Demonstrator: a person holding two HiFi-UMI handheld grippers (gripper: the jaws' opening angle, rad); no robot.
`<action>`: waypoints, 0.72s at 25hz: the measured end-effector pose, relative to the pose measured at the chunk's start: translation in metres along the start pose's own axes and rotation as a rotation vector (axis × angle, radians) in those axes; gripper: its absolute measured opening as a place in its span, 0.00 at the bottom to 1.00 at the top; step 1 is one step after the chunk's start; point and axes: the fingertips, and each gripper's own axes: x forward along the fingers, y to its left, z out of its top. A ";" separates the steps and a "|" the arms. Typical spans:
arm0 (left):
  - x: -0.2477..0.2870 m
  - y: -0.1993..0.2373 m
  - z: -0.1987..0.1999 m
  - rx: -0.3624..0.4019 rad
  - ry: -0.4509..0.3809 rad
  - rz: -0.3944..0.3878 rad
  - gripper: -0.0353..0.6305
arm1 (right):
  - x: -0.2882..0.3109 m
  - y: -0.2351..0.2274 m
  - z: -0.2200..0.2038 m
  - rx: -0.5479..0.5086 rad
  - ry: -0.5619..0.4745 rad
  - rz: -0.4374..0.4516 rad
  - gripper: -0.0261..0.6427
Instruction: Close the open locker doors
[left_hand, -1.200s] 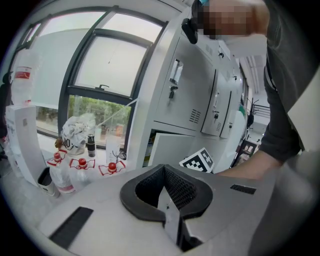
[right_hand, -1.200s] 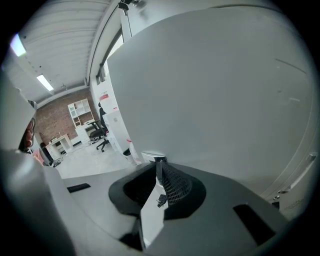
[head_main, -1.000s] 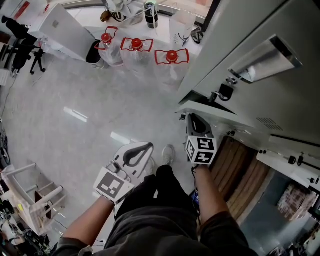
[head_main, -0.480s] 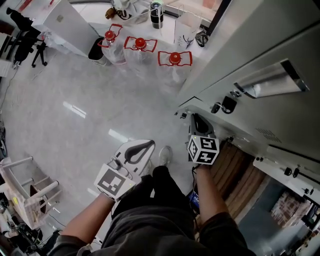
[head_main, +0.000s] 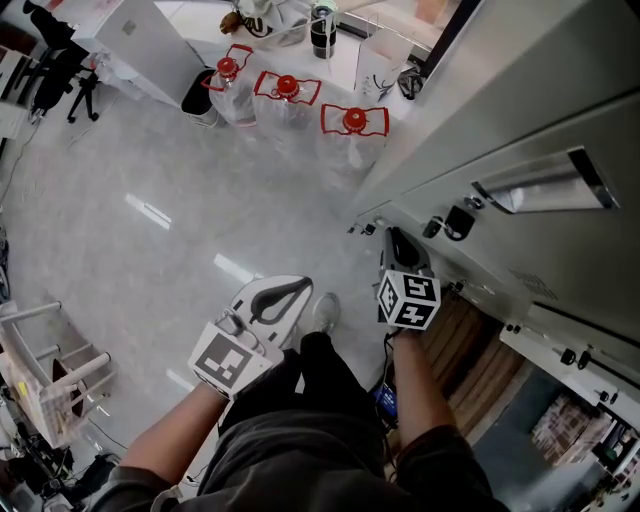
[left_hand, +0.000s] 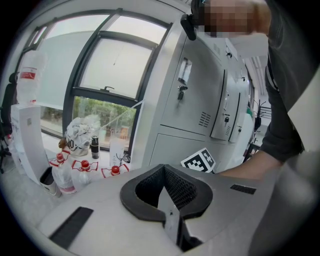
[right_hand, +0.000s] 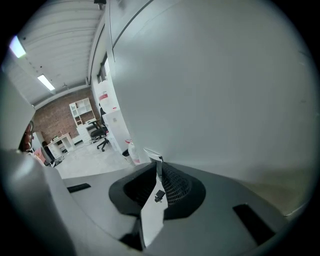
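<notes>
R gripper (head_main: 401, 252) has its jaws nearly together w/ nothing btwn them, tips angled down. The grey locker door (right_hand: 225, 100) stands just right of the jaws and fills that side, prob. so the closed jaws work as a blunt pusher on the panel rather than a clamp; actual contact can't be confirmed. L gripper (head_main: 287, 296) hangs idle, jaws shut & empty, w/ water jugs (left_hand: 82, 172) well ahead-left of them, likely held clear of the door's swing. Door not yet closed.

We place the lockers (head_main: 520, 90) along the floor's (head_main: 150, 230) right edge, the locker door (head_main: 470, 262) ajar among them, and the bottles (head_main: 288, 95) at the floor's far edge (under the window (left_hand: 110, 65)).
</notes>
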 end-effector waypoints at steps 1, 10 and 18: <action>-0.001 0.000 0.000 0.003 -0.001 0.001 0.07 | 0.000 -0.001 0.001 0.001 -0.003 -0.002 0.10; -0.021 -0.008 0.008 0.023 -0.017 0.015 0.07 | -0.015 0.000 0.008 0.021 -0.031 -0.012 0.10; -0.063 -0.032 0.020 0.064 -0.080 -0.030 0.07 | -0.087 0.058 0.031 -0.011 -0.112 0.016 0.10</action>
